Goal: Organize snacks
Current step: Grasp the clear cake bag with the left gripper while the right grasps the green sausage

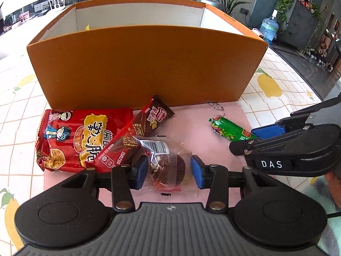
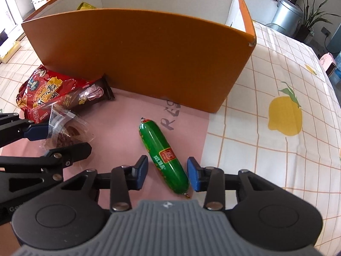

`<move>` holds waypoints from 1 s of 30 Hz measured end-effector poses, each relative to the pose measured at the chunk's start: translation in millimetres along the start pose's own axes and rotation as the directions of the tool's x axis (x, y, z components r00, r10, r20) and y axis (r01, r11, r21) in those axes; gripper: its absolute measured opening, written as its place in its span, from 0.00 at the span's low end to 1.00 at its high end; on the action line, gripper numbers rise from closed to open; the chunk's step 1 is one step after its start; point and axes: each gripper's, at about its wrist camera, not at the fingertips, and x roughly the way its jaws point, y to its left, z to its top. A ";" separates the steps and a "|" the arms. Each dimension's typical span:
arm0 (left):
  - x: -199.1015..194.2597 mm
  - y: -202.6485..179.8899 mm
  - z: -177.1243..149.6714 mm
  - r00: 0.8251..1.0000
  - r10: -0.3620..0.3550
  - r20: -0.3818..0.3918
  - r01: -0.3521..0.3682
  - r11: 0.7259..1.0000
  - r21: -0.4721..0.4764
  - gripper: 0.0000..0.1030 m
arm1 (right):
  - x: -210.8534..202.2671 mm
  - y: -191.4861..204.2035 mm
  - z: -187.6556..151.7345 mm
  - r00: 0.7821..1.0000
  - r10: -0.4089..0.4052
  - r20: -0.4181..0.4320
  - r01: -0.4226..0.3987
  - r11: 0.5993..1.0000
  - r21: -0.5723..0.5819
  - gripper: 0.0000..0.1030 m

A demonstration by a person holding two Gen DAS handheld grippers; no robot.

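Left gripper (image 1: 169, 171) lower centre, pads straddling clear-wrapped chocolate cake (image 1: 167, 166), gaps unclear, right gripper (image 2: 167, 173) spread around green sausage (image 2: 164, 157), orange box (image 2: 136, 55) behind

Both fisheye views sit just behind their own fingers and tilt steeply down at the bench (image 1: 277, 68), close to it. The left wrist view looks over the left hand-held gripper (image 1: 169, 170) toward the orange box (image 1: 145, 64) ahead. The right wrist view looks likewise over the right hand-held gripper (image 2: 167, 172). Both views take in the box, the pink mat (image 2: 119, 115) and each other's hand-held gripper at the side.
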 end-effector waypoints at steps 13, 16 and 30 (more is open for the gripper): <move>-5.0 -1.6 1.6 1.000 -0.011 0.011 0.011 1.000 -0.017 0.39 | -7.0 -2.9 -3.1 1.000 0.005 0.031 -0.006 0.999 0.037 0.20; -12.0 -2.2 2.3 1.000 -0.006 0.020 0.006 1.000 -0.016 0.39 | -12.4 -3.2 -4.6 0.999 0.002 0.047 -0.005 0.999 0.049 0.20; -48.6 -1.3 10.9 0.997 0.018 0.078 -0.014 0.999 -0.048 0.38 | -40.0 -3.3 -9.9 0.991 -0.014 0.132 0.005 0.998 0.070 0.19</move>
